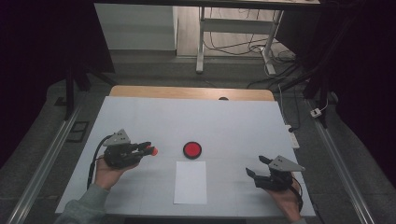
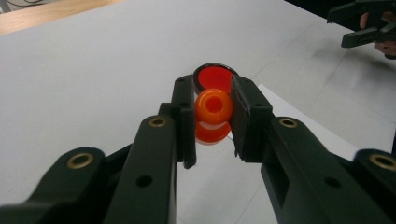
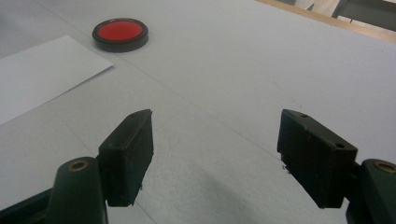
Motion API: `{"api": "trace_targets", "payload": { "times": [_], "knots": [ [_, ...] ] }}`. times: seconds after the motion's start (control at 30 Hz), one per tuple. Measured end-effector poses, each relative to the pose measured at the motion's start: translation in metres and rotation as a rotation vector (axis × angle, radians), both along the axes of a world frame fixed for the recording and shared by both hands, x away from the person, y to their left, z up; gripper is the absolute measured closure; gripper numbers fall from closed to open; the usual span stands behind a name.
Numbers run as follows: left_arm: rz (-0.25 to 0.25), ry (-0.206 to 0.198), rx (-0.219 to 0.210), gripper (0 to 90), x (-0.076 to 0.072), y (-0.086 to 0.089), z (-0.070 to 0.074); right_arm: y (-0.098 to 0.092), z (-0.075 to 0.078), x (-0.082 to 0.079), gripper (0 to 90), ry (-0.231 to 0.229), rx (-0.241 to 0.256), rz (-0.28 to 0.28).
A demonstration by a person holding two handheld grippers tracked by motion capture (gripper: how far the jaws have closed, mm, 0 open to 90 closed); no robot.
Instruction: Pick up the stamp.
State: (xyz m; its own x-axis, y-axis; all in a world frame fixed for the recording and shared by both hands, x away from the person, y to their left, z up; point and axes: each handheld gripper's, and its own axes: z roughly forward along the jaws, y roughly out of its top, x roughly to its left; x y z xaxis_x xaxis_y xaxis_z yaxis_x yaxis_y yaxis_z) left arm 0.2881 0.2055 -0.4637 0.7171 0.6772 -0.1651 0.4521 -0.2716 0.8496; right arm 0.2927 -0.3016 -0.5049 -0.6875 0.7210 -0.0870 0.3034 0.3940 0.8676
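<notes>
High view: at lower right we see our right gripper (image 1: 256,167) with jaws wide apart and nothing between them. Left of centre, our left gripper (image 1: 150,148) clamps the orange stamp (image 1: 152,150) above the white worktop (image 1: 233,121), just left of the red ink pad (image 1: 192,150).

A blank white sheet of paper (image 1: 190,182) lay flat near the front edge of the counter (image 1: 243,126), about midway across. The counter's top was covered in white, with a strip of bare wood (image 1: 191,92) showing along its far edge. Beyond it, on the floor, stood a white desk frame (image 1: 233,28) with dark cables (image 1: 261,46) trailing around its legs.
</notes>
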Motion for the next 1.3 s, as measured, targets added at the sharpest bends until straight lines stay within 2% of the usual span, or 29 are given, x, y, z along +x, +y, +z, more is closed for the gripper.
{"api": "trace_targets", "payload": {
  "times": [0.53, 0.83, 1.1, 1.2, 1.3],
  "knots": [
    [-0.036, 0.000, -0.031, 71.9, 0.001, -0.014, 0.003, 0.000, 0.000, 0.000, 26.7, 0.003, -0.001, 0.000],
    [-0.065, 0.001, -0.026, 72.0, 0.002, -0.027, 0.004, 0.000, 0.000, 0.000, 26.8, 0.003, -0.001, -0.001],
    [-0.113, -0.006, -0.025, 72.0, 0.005, -0.049, 0.008, 0.001, 0.001, 0.000, 26.7, 0.005, -0.005, 0.000],
    [-0.144, -0.008, -0.014, 71.9, 0.006, -0.063, 0.009, 0.000, 0.001, 0.000, 26.7, 0.003, -0.001, -0.002],
    [-0.155, -0.006, -0.009, 71.9, 0.006, -0.068, 0.009, 0.000, 0.000, 0.000, 26.7, 0.004, -0.003, -0.003]
  ]
}}
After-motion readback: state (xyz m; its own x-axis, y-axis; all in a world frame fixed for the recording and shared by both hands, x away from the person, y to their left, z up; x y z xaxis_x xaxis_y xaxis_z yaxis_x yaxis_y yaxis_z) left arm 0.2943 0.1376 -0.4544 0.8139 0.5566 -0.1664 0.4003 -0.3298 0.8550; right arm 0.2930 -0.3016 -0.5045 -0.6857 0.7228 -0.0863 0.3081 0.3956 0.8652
